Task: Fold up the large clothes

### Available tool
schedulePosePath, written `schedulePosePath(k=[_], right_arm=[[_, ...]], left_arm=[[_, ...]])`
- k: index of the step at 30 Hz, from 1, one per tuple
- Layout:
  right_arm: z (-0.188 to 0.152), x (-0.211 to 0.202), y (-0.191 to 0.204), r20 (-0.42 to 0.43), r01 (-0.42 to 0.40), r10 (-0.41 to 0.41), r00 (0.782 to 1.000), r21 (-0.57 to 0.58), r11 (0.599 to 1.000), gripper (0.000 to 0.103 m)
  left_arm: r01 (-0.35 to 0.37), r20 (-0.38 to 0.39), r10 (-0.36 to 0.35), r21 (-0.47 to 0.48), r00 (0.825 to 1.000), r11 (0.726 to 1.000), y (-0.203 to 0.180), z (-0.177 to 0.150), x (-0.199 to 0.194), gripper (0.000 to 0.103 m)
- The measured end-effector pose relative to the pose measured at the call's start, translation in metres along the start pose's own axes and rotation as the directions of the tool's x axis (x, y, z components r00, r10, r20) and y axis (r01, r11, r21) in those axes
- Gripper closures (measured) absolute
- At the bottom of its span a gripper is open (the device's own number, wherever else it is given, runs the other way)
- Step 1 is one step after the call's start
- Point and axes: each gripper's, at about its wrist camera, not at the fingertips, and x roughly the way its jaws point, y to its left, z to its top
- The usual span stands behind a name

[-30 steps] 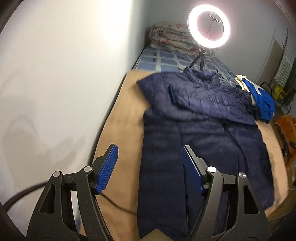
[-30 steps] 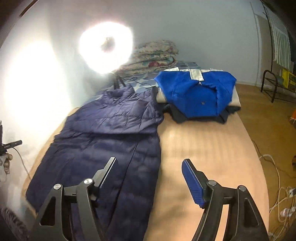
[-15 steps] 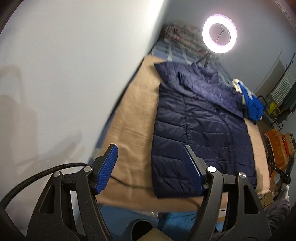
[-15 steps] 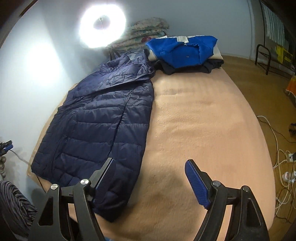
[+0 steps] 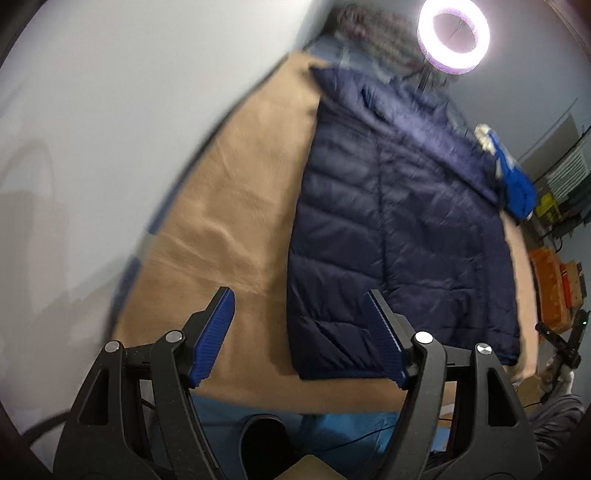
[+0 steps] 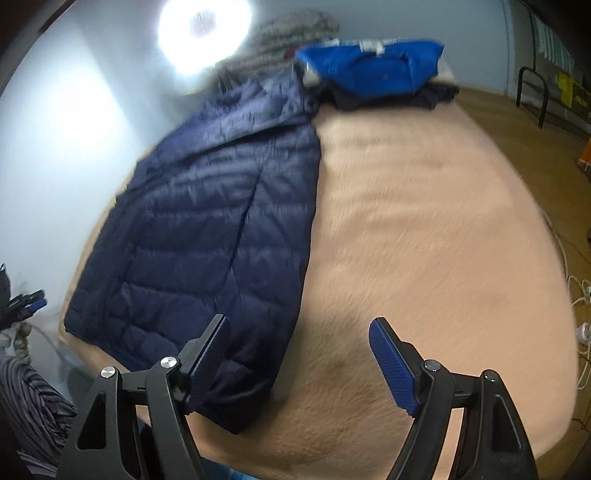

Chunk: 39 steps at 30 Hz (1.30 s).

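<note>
A navy quilted puffer jacket (image 5: 399, 236) lies flat and lengthwise on the tan bed cover (image 5: 236, 206), its hem toward me. My left gripper (image 5: 301, 325) hangs open above the hem's left corner, nothing between its blue pads. In the right wrist view the same jacket (image 6: 207, 229) fills the left half of the bed (image 6: 424, 229). My right gripper (image 6: 297, 350) is open over the hem's right corner, the left finger above the fabric, the right finger over bare cover. Neither gripper touches the jacket.
Folded clothes topped by a bright blue garment (image 6: 373, 66) sit at the bed's far end, beside a lit ring light (image 6: 203, 33) and folded quilts (image 6: 295, 33). A white wall (image 5: 110, 129) runs along the left. Cables (image 6: 580, 306) and an orange crate (image 5: 550, 288) lie on the floor at the right.
Both grippers have pulled back toward the foot of the bed and dropped lower. The jacket's hem, hidden under the fingers a second ago, now shows just ahead of them. The jacket has not moved.
</note>
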Motion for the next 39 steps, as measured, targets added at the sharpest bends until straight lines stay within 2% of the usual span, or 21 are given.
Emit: schedulePosePath(k=[3, 9, 12, 13, 14, 15, 16, 17, 18, 19, 21, 24, 27, 36, 37, 39], right_arm=[[-0.008, 0.017, 0.004, -0.048, -0.015, 0.015, 0.999, -0.006, 1.000, 0.023], [-0.017, 0.041, 0.005, -0.101, -0.071, 0.074, 0.992, 0.027, 0.997, 0.023], [-0.019, 0.050, 0.008, -0.111, -0.085, 0.087, 0.990, 0.026, 0.996, 0.022], [-0.019, 0.051, 0.009, -0.109, -0.088, 0.090, 0.990, 0.024, 0.996, 0.022], [-0.018, 0.052, 0.010, -0.107, -0.092, 0.094, 0.990, 0.025, 0.995, 0.023], [-0.017, 0.054, 0.011, -0.107, -0.100, 0.103, 0.989, 0.027, 0.995, 0.028], [-0.016, 0.055, 0.012, -0.108, -0.111, 0.113, 0.988, 0.026, 0.993, 0.033], [-0.015, 0.056, 0.014, -0.114, -0.117, 0.120, 0.986, 0.025, 0.993, 0.049], [-0.013, 0.058, 0.016, -0.123, -0.127, 0.129, 0.984, 0.023, 0.992, 0.066], [-0.012, 0.060, 0.019, -0.132, -0.140, 0.142, 0.981, 0.024, 0.990, 0.071], [-0.011, 0.059, 0.024, -0.131, -0.136, 0.135, 0.982, 0.006, 0.991, 0.088], [-0.009, 0.049, 0.039, -0.104, -0.102, 0.096, 0.990, -0.055, 0.993, 0.097], [-0.006, 0.033, 0.046, -0.060, -0.099, 0.095, 0.994, -0.071, 0.993, 0.099], [-0.006, -0.034, 0.050, 0.059, -0.146, 0.153, 0.986, -0.103, 0.984, 0.103], [-0.008, -0.039, 0.051, 0.066, -0.145, 0.153, 0.986, -0.108, 0.983, 0.103], [-0.010, -0.039, 0.048, 0.068, -0.093, 0.102, 0.992, -0.118, 0.989, 0.103]], left_arm=[[-0.002, -0.058, 0.002, -0.007, 0.998, 1.000, 0.000, -0.001, 0.033, 0.029], [0.088, -0.150, -0.104, -0.112, 0.983, 0.990, 0.012, -0.001, 0.075, 0.029], [0.074, -0.141, -0.084, -0.073, 0.986, 0.995, 0.005, 0.001, 0.078, 0.034], [0.067, -0.140, -0.074, -0.060, 0.987, 0.996, 0.002, 0.003, 0.079, 0.048], [0.053, -0.143, -0.059, -0.043, 0.988, 0.998, -0.002, 0.004, 0.080, 0.067], [0.055, -0.149, -0.060, -0.040, 0.987, 0.998, -0.004, 0.005, 0.081, 0.075], [0.062, -0.153, -0.067, -0.040, 0.986, 0.997, -0.005, 0.006, 0.083, 0.087], [0.060, -0.149, -0.064, -0.034, 0.987, 0.998, -0.007, 0.007, 0.083, 0.094], [0.051, -0.140, -0.053, -0.020, 0.989, 0.999, -0.010, 0.007, 0.083, 0.096], [0.042, -0.130, -0.042, -0.002, 0.991, 0.999, -0.014, 0.007, 0.081, 0.098], [0.044, -0.103, -0.042, 0.016, 0.994, 0.999, -0.019, 0.005, 0.075, 0.100], [0.070, -0.055, -0.069, 0.011, 0.996, 0.997, -0.020, 0.004, 0.058, 0.101], [0.112, -0.009, -0.111, 0.006, 0.994, 0.994, -0.021, 0.003, 0.036, 0.102], [0.150, 0.134, -0.150, 0.009, 0.980, 0.989, -0.016, -0.005, -0.032, 0.103], [0.152, 0.146, -0.151, 0.005, 0.978, 0.988, -0.012, -0.006, -0.037, 0.103], [0.170, 0.133, -0.169, 0.001, 0.977, 0.985, -0.004, -0.005, -0.035, 0.103]])
